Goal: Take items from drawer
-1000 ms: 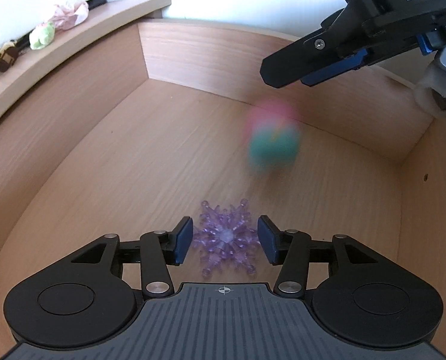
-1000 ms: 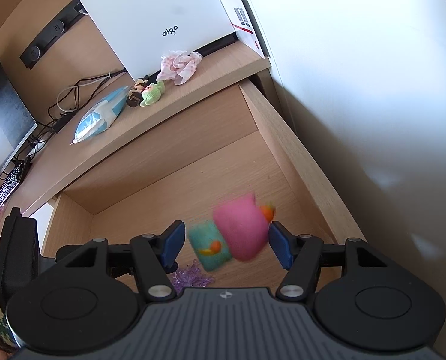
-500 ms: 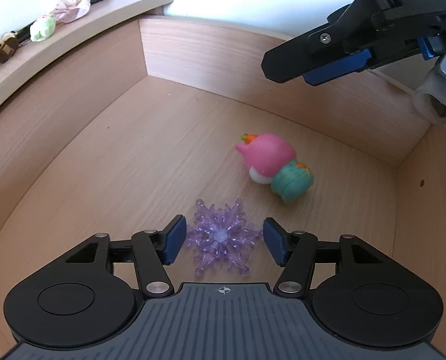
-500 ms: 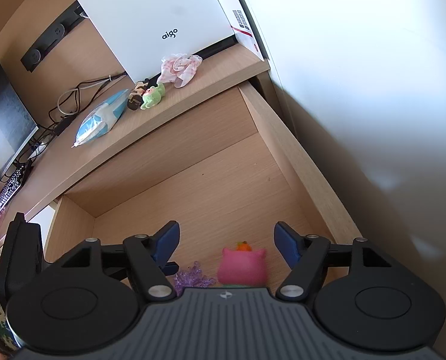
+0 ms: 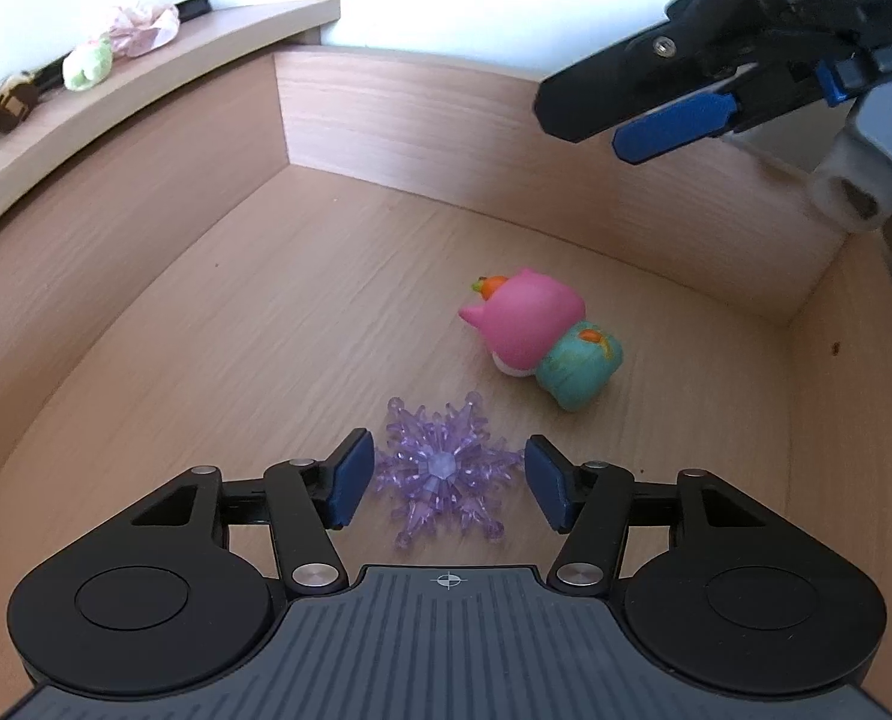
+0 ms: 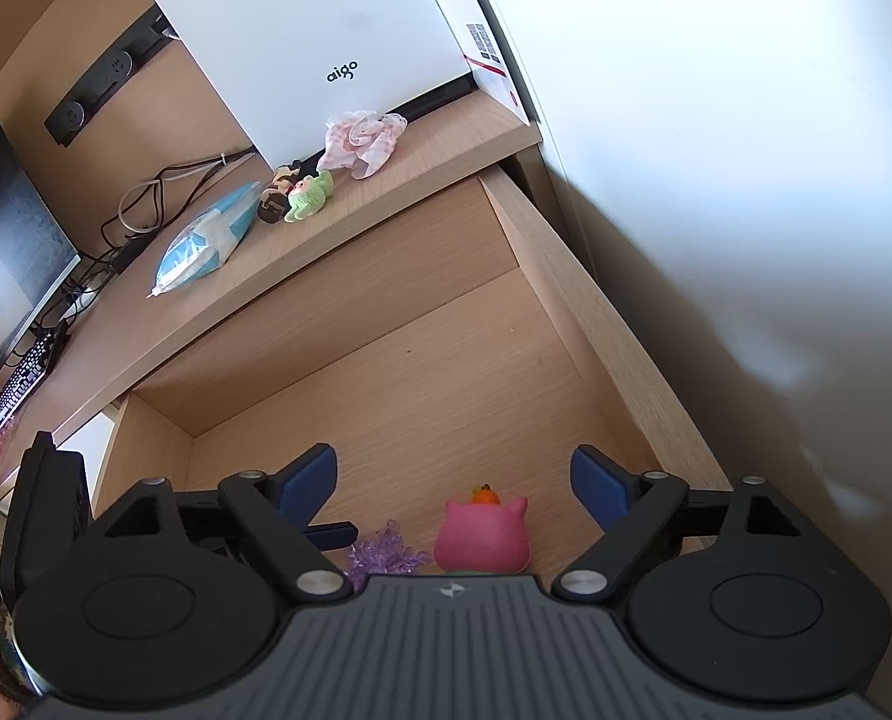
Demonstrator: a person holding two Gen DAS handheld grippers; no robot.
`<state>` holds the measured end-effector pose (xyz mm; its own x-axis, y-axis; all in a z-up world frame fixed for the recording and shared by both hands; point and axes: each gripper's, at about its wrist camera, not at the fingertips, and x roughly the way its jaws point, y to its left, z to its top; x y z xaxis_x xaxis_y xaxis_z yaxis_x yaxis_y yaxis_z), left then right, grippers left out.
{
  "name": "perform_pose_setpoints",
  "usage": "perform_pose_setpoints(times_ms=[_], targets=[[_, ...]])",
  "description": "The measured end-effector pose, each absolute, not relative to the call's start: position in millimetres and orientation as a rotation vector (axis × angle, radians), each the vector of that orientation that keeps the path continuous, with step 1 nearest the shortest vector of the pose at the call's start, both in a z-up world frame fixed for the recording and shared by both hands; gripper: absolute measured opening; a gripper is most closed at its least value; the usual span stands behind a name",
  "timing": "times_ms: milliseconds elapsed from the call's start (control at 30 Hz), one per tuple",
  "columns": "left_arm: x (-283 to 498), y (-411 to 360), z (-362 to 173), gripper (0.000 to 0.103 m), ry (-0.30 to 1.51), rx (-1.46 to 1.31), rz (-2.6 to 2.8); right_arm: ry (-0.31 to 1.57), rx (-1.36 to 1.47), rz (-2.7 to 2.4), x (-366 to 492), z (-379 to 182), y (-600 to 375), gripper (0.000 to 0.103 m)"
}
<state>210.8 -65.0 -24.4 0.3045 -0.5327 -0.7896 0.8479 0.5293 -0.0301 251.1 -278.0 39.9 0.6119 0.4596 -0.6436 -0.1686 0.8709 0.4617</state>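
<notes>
Left gripper [image 5: 446, 474] gapes around the purple crystal snowflake [image 5: 443, 471], untouched; right gripper [image 6: 451, 480], jaws opening, empty; only its view shows the blue packet [image 6: 206, 240].

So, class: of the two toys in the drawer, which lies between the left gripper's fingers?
The purple snowflake, clear and spiky; the pink-and-teal figure lies farther off, on its side.

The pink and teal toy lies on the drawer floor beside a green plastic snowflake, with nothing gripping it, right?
Nearly. The pink and teal toy does lie free on the floor of the drawer, but the plastic snowflake beside it is purple, not green. The left wrist view shows this clearly.
</notes>
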Motion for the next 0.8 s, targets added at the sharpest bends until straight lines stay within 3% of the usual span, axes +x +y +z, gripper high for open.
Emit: perform_pose_setpoints(times_ms=[33, 100, 167, 233, 400, 533, 600, 700, 800], targets=[[212.7, -61.3, -22.5, 0.061, 0.856, 0.414, -0.956, 0.838, 0.379, 0.373, 250.8, 40.0, -278.3, 0.088], [214.5, -55.2, -18.6, 0.046, 0.862, 0.389, -0.915, 0.838, 0.383, 0.377, 250.6, 39.9, -278.9, 0.088], [211.8, -57.0, -21.0, 0.043, 0.837, 0.403, -0.889, 0.840, 0.384, 0.382, 250.8, 39.8, -278.9, 0.088], [209.1, -59.5, -22.1, 0.046, 0.827, 0.409, -0.899, 0.840, 0.386, 0.386, 250.9, 39.5, -279.7, 0.088], [214.5, -61.0, -21.0, 0.068, 0.871, 0.363, -0.944, 0.841, 0.394, 0.394, 249.9, 39.2, -280.2, 0.089], [214.9, -62.5, -20.3, 0.074, 0.884, 0.354, -0.970, 0.840, 0.397, 0.397, 249.6, 39.1, -280.5, 0.089], [210.5, -65.1, -23.2, 0.084, 0.898, 0.378, -0.997, 0.840, 0.399, 0.400, 249.6, 39.1, -280.7, 0.089], [201.9, -71.2, -25.8, 0.087, 0.857, 0.416, -1.011, 0.843, 0.402, 0.404, 250.1, 38.8, -281.1, 0.089], [204.3, -71.8, -22.1, 0.083, 0.851, 0.389, -0.997, 0.843, 0.405, 0.405, 250.1, 38.9, -281.2, 0.089]])
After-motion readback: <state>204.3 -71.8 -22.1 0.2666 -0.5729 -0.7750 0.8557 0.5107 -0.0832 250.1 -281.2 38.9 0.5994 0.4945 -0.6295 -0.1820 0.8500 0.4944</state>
